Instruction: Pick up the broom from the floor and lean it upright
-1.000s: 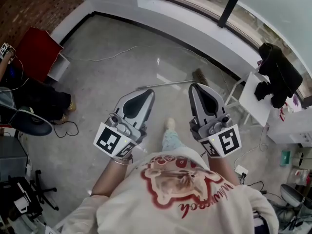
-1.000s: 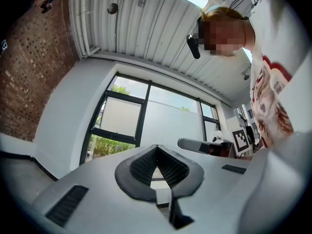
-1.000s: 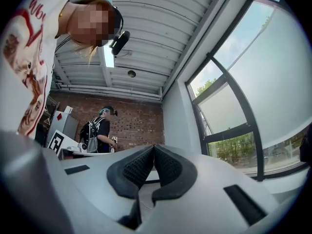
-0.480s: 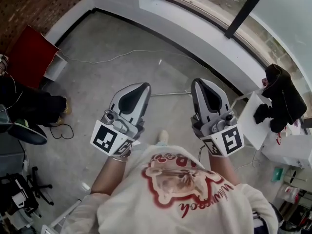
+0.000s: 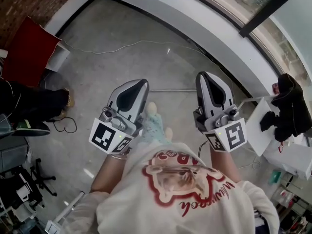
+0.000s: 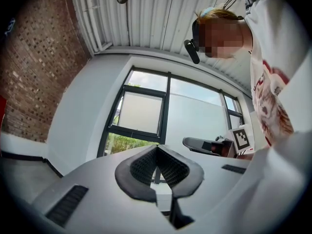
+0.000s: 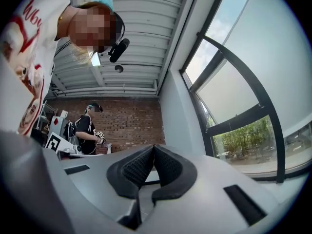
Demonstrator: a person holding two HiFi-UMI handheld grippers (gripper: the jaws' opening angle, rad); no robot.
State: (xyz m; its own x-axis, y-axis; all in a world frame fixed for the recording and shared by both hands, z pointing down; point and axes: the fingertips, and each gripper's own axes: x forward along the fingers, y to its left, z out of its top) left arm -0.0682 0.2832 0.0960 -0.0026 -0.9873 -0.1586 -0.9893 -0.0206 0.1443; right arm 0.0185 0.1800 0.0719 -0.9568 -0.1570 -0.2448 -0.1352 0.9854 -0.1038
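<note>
In the head view, the broom (image 5: 170,89) lies on the grey floor (image 5: 107,62), a little ahead of my feet. I see only a thin pale piece of its handle between the left gripper (image 5: 140,84) and the right gripper (image 5: 204,77). The brush end is hidden, I think behind the right one. Both grippers are held up above the floor and do not touch the handle.

In the left gripper view, the ribbed pads (image 6: 146,165) are pressed together, with nothing between them.

In the right gripper view it is the same: the pads (image 7: 165,167) meet and hold nothing.

I judge the handle to be stiff, light and smooth, so it may roll or slip. The brush end should be the heavier one. I would open the jaws and take the handle across its middle, with the other gripper nearer the brush.
</note>
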